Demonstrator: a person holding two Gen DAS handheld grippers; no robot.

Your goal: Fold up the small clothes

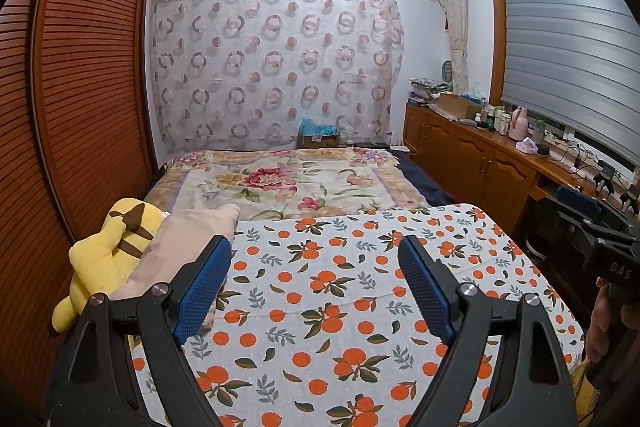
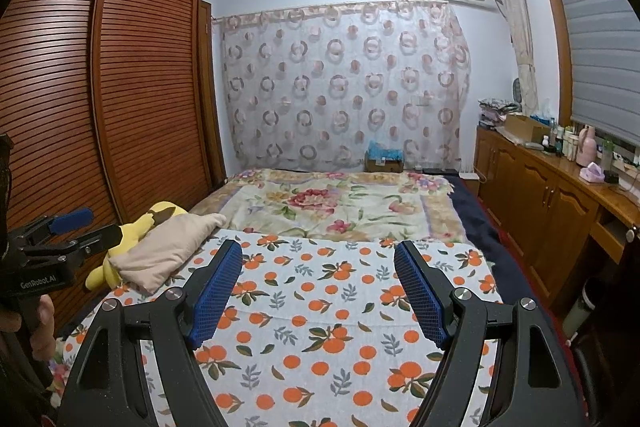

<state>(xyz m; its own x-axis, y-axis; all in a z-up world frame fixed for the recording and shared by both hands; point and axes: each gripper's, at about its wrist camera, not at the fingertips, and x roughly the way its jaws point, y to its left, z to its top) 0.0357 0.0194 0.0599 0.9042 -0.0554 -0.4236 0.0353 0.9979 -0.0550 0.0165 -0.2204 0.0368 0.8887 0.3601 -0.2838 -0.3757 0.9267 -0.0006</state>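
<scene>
A beige small garment (image 1: 188,235) lies crumpled at the left, draped partly over a yellow plush toy (image 1: 104,251). Both rest at the edge of an orange-print cloth (image 1: 340,287) that covers the near surface. My left gripper (image 1: 316,243) hovers above this cloth, open, nothing between its blue pads (image 1: 204,287). In the right wrist view the garment (image 2: 168,251) and the toy (image 2: 156,217) sit left of my right gripper (image 2: 318,246), which is open and empty over the same cloth (image 2: 320,307). The left gripper (image 2: 100,225) shows at the left edge, held by a hand (image 2: 40,319).
A floral blanket (image 1: 296,187) covers the bed beyond the printed cloth. A slatted brown wardrobe (image 1: 80,87) stands close on the left. A wooden cabinet (image 2: 552,195) with bottles and boxes runs along the right. A cardboard box (image 1: 320,139) sits by the patterned curtain.
</scene>
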